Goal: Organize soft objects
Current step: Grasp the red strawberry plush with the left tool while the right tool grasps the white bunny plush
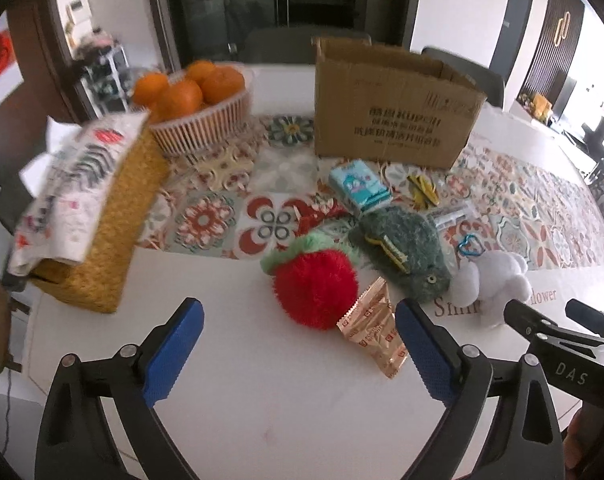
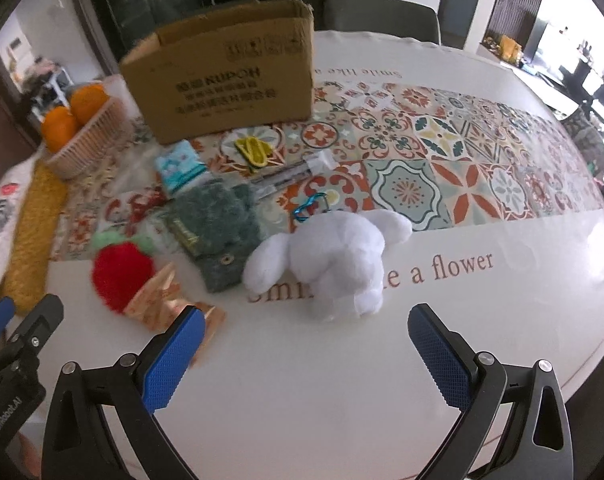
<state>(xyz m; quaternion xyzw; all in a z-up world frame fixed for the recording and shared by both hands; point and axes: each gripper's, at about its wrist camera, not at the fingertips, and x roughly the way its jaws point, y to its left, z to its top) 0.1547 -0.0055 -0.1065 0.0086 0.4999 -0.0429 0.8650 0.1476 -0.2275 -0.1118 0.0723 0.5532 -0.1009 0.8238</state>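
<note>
A fuzzy red strawberry plush [image 1: 316, 286] [image 2: 122, 276] with a green top lies on the white table. Beside it are a green furry pouch [image 1: 402, 252] [image 2: 214, 232] and a white plush animal [image 1: 492, 280] [image 2: 330, 264]. My left gripper [image 1: 300, 350] hovers open just in front of the strawberry, nothing between its blue pads. My right gripper [image 2: 306, 354] hangs open in front of the white plush, also empty. A shiny gold snack packet [image 1: 376, 334] [image 2: 170, 304] lies between the strawberry and the grippers.
An open cardboard box [image 1: 390, 108] [image 2: 230, 80] stands behind the toys on the patterned runner. A woven yellow basket [image 1: 102, 240] with cloth sits left, a basket of oranges [image 1: 198, 116] behind it. A tissue pack [image 1: 358, 188], pens [image 2: 294, 172] and a blue carabiner [image 2: 312, 206] lie nearby.
</note>
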